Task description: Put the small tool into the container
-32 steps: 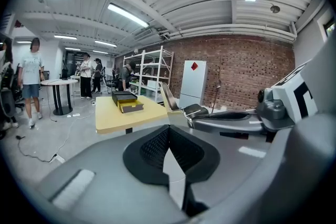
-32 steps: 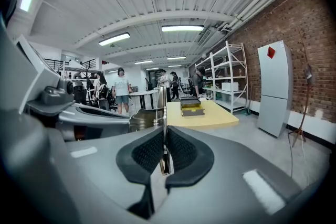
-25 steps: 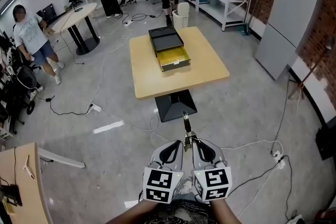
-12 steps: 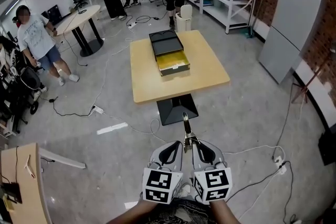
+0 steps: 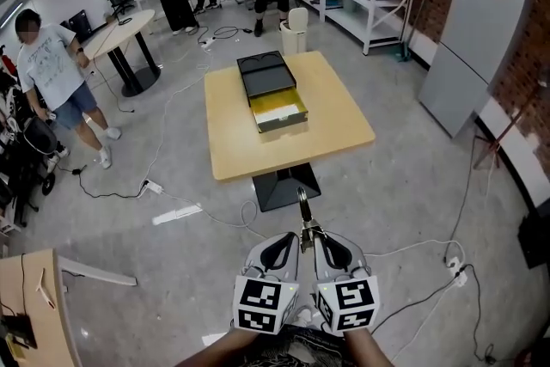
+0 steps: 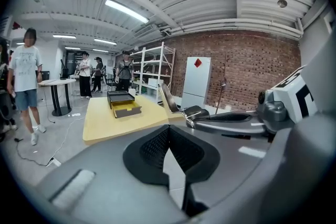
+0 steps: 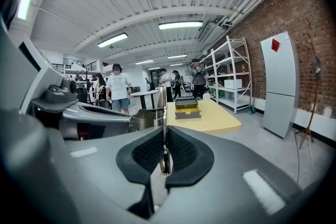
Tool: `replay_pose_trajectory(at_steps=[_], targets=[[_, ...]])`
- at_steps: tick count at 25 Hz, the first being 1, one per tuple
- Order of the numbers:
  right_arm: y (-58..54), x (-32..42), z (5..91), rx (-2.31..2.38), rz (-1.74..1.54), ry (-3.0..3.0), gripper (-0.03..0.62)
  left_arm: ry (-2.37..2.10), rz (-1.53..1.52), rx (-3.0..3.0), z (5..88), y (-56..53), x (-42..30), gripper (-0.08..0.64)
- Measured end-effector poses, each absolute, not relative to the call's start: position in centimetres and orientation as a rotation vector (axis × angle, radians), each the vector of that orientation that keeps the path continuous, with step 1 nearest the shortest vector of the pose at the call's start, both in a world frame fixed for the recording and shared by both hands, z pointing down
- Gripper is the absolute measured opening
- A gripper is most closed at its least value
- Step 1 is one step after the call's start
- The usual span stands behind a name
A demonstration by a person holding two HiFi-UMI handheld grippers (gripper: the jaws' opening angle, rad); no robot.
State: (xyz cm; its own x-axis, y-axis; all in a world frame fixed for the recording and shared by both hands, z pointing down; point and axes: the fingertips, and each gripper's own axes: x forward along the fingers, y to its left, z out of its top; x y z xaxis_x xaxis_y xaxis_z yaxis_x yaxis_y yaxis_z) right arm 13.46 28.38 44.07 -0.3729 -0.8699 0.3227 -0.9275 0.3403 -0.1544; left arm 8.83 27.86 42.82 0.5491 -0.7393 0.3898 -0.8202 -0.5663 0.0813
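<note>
The right gripper (image 5: 322, 238), in the head view, carries the small tool (image 5: 302, 206) pointing ahead over the floor, well apart from the table (image 5: 335, 120) bearing the container (image 5: 271, 90). The left gripper view shows the left gripper (image 6: 168, 131) pinched together on nothing. The right gripper view shows its jaws clamped on the small tool.

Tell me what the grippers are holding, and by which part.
The right gripper is shut on the small tool, gripping its near end; the far end sticks out ahead. The left gripper is shut on nothing.
</note>
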Motion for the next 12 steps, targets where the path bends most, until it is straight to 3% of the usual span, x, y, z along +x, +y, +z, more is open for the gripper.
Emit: replay_pose_trajectory(at_steps=[12], targets=[[12.7, 11.1, 45.3, 1.673, 0.443, -2.38, 0.008, -1.256, 0.443, 2.545, 44.2, 11.8, 6.4, 0.006]])
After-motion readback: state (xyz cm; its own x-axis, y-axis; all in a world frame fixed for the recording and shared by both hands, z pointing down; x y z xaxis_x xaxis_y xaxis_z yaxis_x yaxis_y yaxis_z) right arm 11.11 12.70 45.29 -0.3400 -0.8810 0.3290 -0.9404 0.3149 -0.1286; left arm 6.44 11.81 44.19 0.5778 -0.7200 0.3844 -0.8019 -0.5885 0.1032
